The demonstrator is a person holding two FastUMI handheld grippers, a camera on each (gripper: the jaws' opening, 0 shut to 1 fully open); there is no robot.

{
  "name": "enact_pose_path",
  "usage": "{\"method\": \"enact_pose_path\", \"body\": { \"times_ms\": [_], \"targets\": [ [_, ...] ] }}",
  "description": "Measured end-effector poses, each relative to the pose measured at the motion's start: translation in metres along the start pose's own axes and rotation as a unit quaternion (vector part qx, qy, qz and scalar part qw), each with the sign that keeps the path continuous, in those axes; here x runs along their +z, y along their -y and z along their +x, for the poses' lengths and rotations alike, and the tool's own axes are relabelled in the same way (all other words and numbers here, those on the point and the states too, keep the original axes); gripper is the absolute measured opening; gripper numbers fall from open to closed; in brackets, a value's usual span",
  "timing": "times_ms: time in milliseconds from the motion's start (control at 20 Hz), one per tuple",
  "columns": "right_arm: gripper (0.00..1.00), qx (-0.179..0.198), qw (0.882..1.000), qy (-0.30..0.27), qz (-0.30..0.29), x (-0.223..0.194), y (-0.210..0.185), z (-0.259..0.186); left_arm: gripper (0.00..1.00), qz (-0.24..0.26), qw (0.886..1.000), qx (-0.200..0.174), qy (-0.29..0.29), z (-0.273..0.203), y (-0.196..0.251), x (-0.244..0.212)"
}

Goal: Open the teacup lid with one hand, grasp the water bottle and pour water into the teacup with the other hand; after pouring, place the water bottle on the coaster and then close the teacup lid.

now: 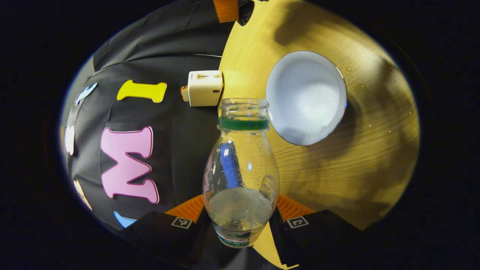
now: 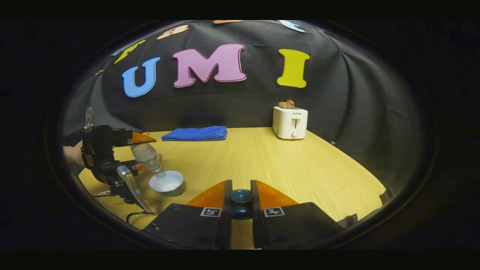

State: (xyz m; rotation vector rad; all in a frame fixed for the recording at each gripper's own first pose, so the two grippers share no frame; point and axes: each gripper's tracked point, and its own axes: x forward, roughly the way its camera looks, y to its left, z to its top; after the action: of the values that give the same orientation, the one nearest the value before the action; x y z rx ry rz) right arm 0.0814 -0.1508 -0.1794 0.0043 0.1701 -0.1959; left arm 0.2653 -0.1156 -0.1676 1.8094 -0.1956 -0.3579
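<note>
We find the left gripper point(image 1: 240, 221) clamped on the tilted water bottle point(image 1: 240, 176), teacup point(image 1: 305, 97) at two o'clock; right gripper point(image 2: 241, 198) grips the teacup lid point(image 2: 240, 198).

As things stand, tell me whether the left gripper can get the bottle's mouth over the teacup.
Probably yes. The left gripper is shut on the water bottle, tipped toward the open teacup. The lid is held aside in the right gripper, and nothing stands between mouth and cup.

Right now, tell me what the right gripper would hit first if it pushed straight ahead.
Likely nothing near: the right gripper, holding the lid, points across bare table. The toaster stands right of that line; the wall probably comes first, though depth is unclear.
</note>
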Motion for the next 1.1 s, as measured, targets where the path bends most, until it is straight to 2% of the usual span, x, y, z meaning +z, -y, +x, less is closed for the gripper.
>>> {"method": "enact_pose_path", "body": {
  "times_ms": [50,100,150,700,750,800,850,1100],
  "targets": [
    [0.25,0.003,1.000,-0.002,0.000,-0.002,-0.001,-0.001,0.76,0.005,1.000,-0.002,0.000,0.000,0.000,0.000],
    [0.21,0.006,1.000,-0.004,0.001,-0.003,-0.002,-0.001,0.76,0.013,1.000,-0.002,0.000,0.001,0.000,0.000],
    [0.25,0.007,1.000,-0.005,0.001,-0.004,-0.002,-0.002,0.76,0.021,1.000,-0.003,0.000,0.002,-0.001,0.000],
    [0.25,0.010,1.000,-0.005,0.002,-0.006,-0.002,-0.009,0.76,0.088,0.996,0.009,0.007,0.010,-0.012,0.000],
    [0.21,0.012,1.000,-0.005,0.002,-0.005,-0.003,-0.009,0.76,0.096,0.995,0.008,0.009,0.010,-0.013,0.000],
    [0.21,0.014,1.000,-0.004,0.000,-0.006,-0.004,-0.010,0.76,0.104,0.994,0.007,0.013,0.011,-0.014,0.001],
    [0.25,0.015,1.000,-0.004,-0.001,-0.005,-0.005,-0.010,0.76,0.110,0.994,0.006,0.016,0.010,-0.015,0.002],
    [0.25,0.024,1.000,-0.005,-0.006,-0.008,-0.010,-0.015,0.76,0.153,0.988,0.007,0.035,0.011,-0.022,0.010]
  ]
}}
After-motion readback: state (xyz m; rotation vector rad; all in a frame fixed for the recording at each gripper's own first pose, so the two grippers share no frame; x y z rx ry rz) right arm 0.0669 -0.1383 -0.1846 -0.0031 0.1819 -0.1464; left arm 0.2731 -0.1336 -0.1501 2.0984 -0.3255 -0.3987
